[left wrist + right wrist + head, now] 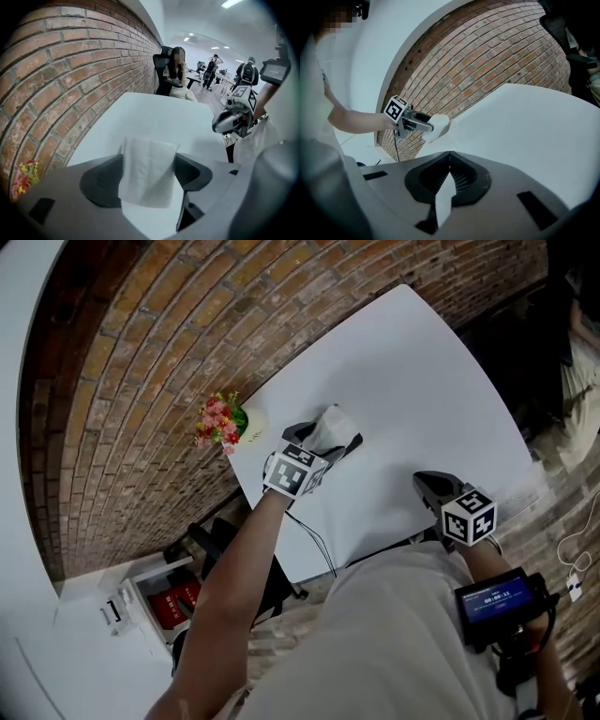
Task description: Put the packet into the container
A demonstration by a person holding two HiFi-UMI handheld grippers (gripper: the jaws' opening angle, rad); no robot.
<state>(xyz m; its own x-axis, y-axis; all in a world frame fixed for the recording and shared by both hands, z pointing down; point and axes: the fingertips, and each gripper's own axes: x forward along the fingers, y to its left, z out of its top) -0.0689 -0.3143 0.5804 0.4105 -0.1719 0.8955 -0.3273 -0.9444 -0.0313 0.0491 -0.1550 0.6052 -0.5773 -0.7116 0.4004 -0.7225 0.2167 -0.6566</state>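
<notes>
Table, packet between wide left fingers

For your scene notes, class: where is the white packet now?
In the head view, the white packet sits left of centre, gripped by the left gripper above the white table, right of the pink flowers.

Packet looks like soft, crinkly matt white paper. Table is smooth matt white, and the brick wall beside the table is rough. Left gripper and right gripper: matt grey plastic.
</notes>
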